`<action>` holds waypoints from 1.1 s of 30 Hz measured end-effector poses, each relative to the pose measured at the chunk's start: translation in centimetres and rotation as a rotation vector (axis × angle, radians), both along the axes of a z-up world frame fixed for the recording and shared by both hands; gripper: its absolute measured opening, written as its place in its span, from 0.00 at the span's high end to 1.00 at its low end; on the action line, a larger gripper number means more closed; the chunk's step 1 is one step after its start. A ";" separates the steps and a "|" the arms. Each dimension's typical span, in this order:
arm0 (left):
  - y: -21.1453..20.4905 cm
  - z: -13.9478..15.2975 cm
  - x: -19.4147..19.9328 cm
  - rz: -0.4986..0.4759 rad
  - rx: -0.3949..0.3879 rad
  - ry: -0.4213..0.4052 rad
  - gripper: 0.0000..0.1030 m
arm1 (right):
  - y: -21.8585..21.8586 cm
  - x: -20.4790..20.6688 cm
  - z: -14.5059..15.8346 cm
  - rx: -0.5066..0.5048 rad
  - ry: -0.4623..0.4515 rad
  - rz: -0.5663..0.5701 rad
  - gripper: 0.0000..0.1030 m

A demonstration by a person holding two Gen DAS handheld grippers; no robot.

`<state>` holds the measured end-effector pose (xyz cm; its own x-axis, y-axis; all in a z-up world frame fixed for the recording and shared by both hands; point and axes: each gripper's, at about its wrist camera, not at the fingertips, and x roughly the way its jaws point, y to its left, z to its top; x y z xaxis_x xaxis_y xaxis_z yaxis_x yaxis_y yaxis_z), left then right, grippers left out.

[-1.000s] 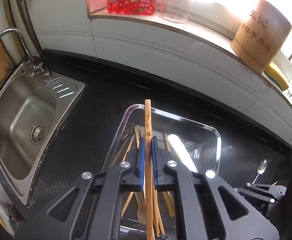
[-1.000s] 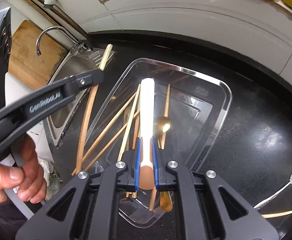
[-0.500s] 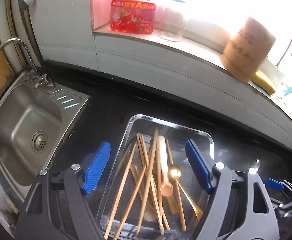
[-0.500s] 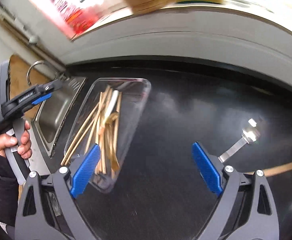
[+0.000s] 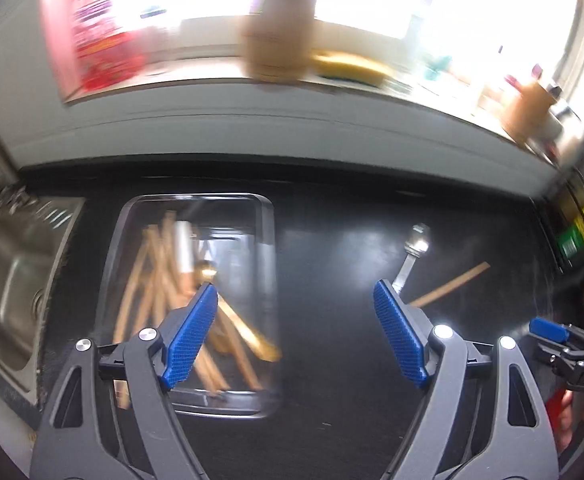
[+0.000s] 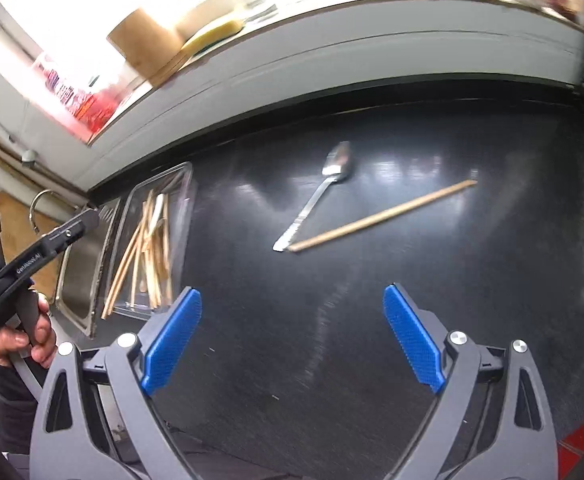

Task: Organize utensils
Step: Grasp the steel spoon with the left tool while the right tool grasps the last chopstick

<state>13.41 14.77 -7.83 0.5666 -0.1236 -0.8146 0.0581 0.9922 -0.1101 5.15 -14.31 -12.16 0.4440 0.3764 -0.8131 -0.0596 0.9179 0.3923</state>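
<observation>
Both jaws had just been opening and stood wide with nothing between them as you swung off the tray (image 5: 266, 240), your right gripper (image 6: 292, 340) nearer the spoon (image 6: 316, 200) and chopstick (image 6: 384, 214) lying slantwise on the desk (image 6: 412, 280) ahead.

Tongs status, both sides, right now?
Left tongs: open, nothing between the pads, jaws just opened.
Right tongs: open, empty, over bare counter.

We find the black counter (image 6: 372, 340) bare ahead of the right gripper (image 6: 292, 332) up to the metal spoon (image 6: 316, 200) and single chopstick (image 6: 384, 216), whose near ends almost meet. The clear tray (image 5: 266, 280) and sink (image 5: 8, 280) bound the left.
</observation>
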 end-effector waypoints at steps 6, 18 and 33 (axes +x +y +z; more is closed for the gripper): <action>-6.0 -0.6 -1.0 -0.082 -0.012 0.006 0.24 | -4.7 -3.3 0.7 0.009 -0.009 -0.066 0.13; -11.1 -1.3 -1.2 -0.143 0.012 0.016 0.24 | -7.2 -4.1 0.6 -0.002 -0.008 -0.054 0.13; -14.9 -12.1 8.4 -0.384 0.117 0.096 0.24 | -6.9 3.2 -5.6 -0.028 0.133 -0.146 0.13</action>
<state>21.77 -0.08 -19.97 0.4180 -0.2146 -0.8827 0.4216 0.9066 -0.0207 8.35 -21.16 -17.71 0.3800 0.2924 -0.8775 0.1253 0.9237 0.3621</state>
